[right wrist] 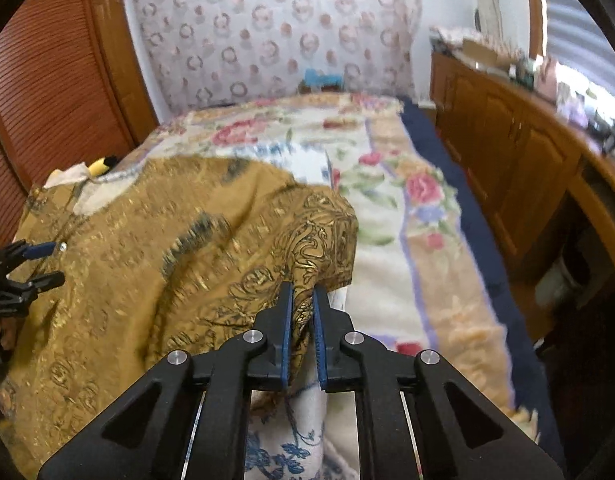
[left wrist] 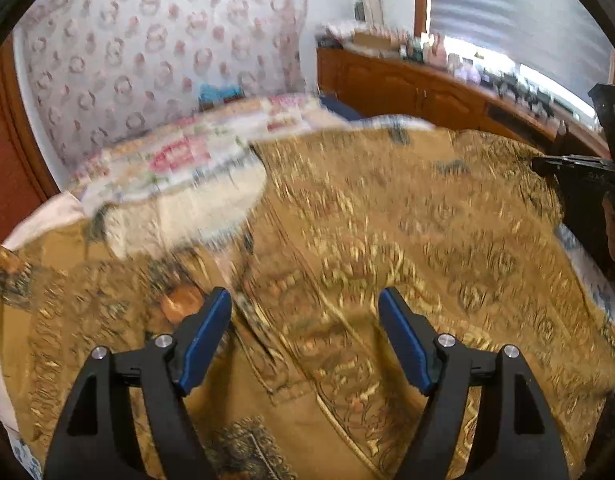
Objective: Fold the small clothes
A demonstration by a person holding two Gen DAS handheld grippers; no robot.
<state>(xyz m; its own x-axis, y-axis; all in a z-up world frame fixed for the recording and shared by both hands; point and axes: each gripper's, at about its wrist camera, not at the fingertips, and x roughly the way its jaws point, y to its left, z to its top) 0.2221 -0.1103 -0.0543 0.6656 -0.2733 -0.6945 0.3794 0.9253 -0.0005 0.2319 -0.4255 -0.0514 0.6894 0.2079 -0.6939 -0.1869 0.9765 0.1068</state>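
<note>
- One garment (right wrist: 159, 248): gold brocade, dark fringe marks, spread over the bed (right wrist: 391, 208). It covers most of the near and left part of the bed.
- Two hand-held grippers, one in each of my hands.
- My right hand-held gripper (right wrist: 303, 292): clenched on the garment's right edge. Cloth is bunched between the blue pads (right wrist: 286, 332) and the edge is raised off the bed, hanging in a fold.
- My left hand-held gripper (left wrist: 305, 304): released, jaws wide, nothing between them. It hangs over the garment's middle, pointing down at a slant. Left view is blurred, so I cannot tell whether the tips touch the cloth.
- Each gripper shows at the edge of the other's view; they are well apart, the garment between them.
- One floral blanket (right wrist: 387, 216), cream with pink roses, lies under the garment and is bare to the right and far side. A dark blue border (right wrist: 479, 236) runs along its right edge.
- One patterned curtain (right wrist: 275, 28) hangs behind the bed's far end.
- One wooden cabinet (right wrist: 519, 168) stands along the right, its top crowded with small items too blurred to count.
- One louvred door (right wrist: 55, 80) on the left.
- One small yellow object (right wrist: 101, 166) lies at the garment's far left corner; I can't identify it.
</note>
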